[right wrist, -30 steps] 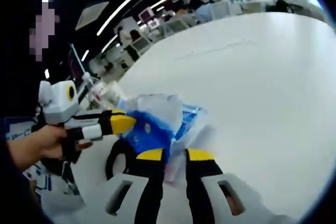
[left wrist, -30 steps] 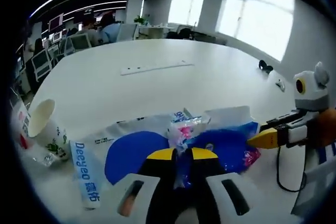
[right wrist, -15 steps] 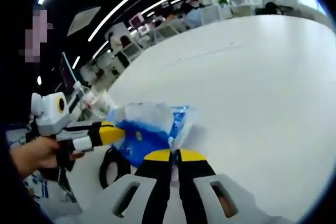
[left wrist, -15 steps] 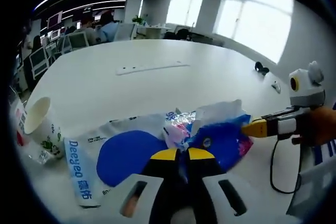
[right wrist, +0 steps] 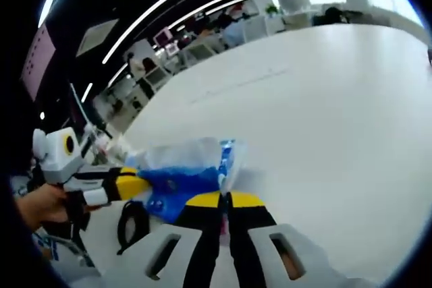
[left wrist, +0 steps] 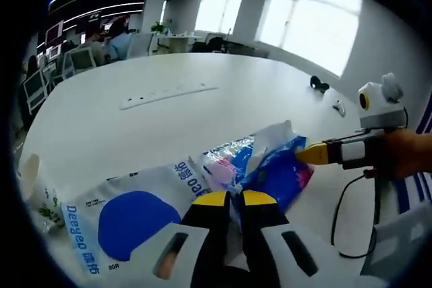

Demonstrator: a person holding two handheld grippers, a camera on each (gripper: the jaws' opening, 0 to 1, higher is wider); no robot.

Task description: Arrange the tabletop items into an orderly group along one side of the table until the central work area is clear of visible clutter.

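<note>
A crumpled blue and clear plastic bag [left wrist: 273, 166] with pink and white bits inside is stretched between both grippers. My left gripper [left wrist: 230, 198] is shut on its near end. The right gripper [left wrist: 305, 155], held by a hand, comes in from the right and pinches the bag's far edge. In the right gripper view my right gripper [right wrist: 224, 199] is shut on the bag [right wrist: 182, 166], and the left gripper [right wrist: 143, 184] grips its other end. A white and blue tissue pack [left wrist: 128, 217] lies flat left of the bag. A paper cup [left wrist: 34, 187] stands at the far left.
The white table [left wrist: 202, 119] stretches away, with a long white power strip [left wrist: 169, 92] on it and two small dark items [left wrist: 317, 84] at the far right. A black cable [left wrist: 344, 214] hangs beside the right gripper. Office desks and seated people are beyond the table.
The right gripper's jaws have shut on the bag's edge. The bag is now pulled up and taut between both grippers. Both views have shifted, so the cup sits nearer the left edge.
</note>
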